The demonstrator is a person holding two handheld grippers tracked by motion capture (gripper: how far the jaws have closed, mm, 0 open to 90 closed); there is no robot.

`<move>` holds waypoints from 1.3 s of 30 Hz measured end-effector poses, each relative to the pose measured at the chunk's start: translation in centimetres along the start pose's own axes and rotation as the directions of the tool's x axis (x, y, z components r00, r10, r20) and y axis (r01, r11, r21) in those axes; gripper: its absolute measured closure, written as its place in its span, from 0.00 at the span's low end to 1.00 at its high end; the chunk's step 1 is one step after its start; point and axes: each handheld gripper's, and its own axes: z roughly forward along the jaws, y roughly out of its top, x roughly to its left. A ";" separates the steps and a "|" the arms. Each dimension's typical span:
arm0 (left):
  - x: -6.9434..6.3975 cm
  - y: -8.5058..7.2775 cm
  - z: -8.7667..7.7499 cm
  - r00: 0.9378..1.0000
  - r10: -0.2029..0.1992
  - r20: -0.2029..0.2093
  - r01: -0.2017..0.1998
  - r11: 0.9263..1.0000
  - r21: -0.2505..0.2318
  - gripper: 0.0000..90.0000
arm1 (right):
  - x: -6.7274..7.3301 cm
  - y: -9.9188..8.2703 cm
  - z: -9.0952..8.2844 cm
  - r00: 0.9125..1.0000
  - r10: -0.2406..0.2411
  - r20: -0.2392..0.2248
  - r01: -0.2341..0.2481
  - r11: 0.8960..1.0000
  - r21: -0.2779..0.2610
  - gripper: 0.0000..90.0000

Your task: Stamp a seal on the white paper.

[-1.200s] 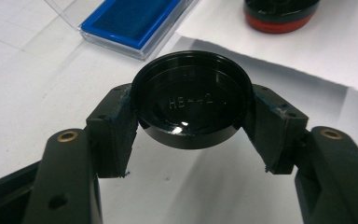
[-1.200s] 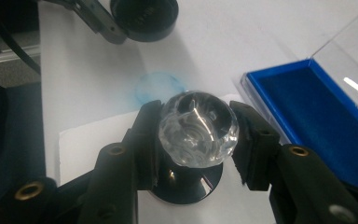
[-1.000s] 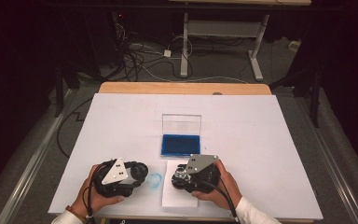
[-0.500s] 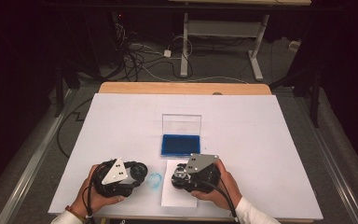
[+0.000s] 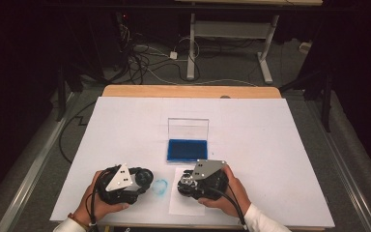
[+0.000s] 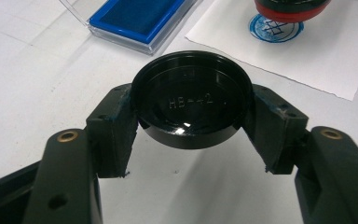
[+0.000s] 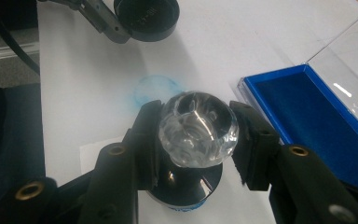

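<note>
Change since earlier frames: nothing has shifted; both hands and both grippers sit where they were on the surface (image 5: pixel 270 145).
Left gripper (image 6: pixel 192 112): its fingers (image 6: pixel 114 126) are clamped on a round black stamp cap (image 6: pixel 192 100), one on each side of the rim; raised lettering shows on the cap's flat face. In the high view the left gripper (image 5: pixel 142 178) lies near the front edge, held by the left hand (image 5: pixel 96 200).
Right gripper (image 7: pixel 196 140): its fingers (image 7: pixel 254 144) are clamped on the clear knob handle of a round stamp (image 7: pixel 198 128), which stands upright with its base down on a white paper sheet (image 5: pixel 186 203). In the high view the right gripper (image 5: pixel 186 183) is held by the right hand (image 5: pixel 229 193), just in front of the ink pad.
Stamp print: a blue round print (image 6: pixel 275 29) lies on the paper sheet, partly under the stamp's red-rimmed base as the left gripper view shows it.
Blue smudge (image 5: pixel 160 187): a faint round blue mark on the surface between the two grippers.
Ink pad (image 5: pixel 187 150): blue, in a clear case with its lid (image 5: pixel 188 128) standing open, just beyond the paper sheet, near the middle of the surface.
</note>
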 end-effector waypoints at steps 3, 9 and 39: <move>0.0 0.0 0.1 1.000 0.002 0.003 -0.002 1.000 0.003 0.40 | -0.1 0.0 -0.1 1.000 0.004 -0.002 -0.004 1.000 -0.002 0.63; 0.1 0.0 0.1 1.000 -0.001 0.005 0.001 1.000 -0.001 0.40 | -0.2 0.1 -0.3 1.000 0.002 -0.003 -0.002 1.000 -0.007 0.63; 0.1 -0.4 -0.1 1.000 -0.009 0.002 0.009 1.000 0.005 0.40 | -0.8 0.5 -0.9 1.000 0.012 0.007 -0.011 1.000 -0.026 0.63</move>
